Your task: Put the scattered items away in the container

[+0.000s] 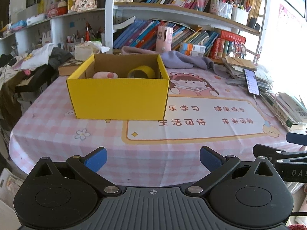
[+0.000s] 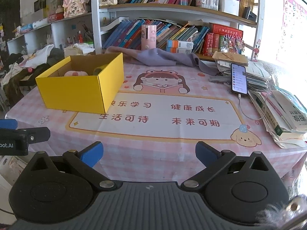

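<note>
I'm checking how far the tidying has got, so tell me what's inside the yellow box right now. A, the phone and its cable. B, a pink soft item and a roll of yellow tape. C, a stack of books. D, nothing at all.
B: over the front wall of the yellow box, a pink soft item and a roll of yellow tape show side by side inside.

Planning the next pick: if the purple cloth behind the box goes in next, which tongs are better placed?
Probably the right tongs: open, empty, and in their view the purple cloth lies nearly straight ahead. For the left tongs, the yellow box stands partly between.
</note>
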Available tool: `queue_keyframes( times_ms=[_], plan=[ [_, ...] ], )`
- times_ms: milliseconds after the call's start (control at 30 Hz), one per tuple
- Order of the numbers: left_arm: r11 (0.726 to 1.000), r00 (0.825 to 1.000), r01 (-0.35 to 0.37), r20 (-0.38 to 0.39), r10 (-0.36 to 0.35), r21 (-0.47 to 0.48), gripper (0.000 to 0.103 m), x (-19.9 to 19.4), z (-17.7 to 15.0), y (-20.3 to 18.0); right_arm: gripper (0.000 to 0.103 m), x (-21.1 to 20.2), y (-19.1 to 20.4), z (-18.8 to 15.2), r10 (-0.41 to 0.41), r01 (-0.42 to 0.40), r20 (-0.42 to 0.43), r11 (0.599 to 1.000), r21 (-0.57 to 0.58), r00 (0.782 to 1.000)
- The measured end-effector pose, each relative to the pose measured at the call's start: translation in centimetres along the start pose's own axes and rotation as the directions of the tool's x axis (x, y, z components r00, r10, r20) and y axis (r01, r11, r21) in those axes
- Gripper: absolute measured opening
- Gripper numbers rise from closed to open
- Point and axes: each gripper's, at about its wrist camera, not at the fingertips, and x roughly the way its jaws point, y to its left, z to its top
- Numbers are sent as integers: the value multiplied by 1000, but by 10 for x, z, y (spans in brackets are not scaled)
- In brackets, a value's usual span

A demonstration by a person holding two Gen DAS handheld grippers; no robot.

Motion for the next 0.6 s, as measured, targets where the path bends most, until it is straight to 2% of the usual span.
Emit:
queue_keyframes(
  times_ms=[600],
  plan=[
    [999, 999, -31, -29, 31, 14, 103, 10, 6, 0, 103, 11, 2, 8, -11, 11, -24, 1000, -1, 1000]
  ],
)
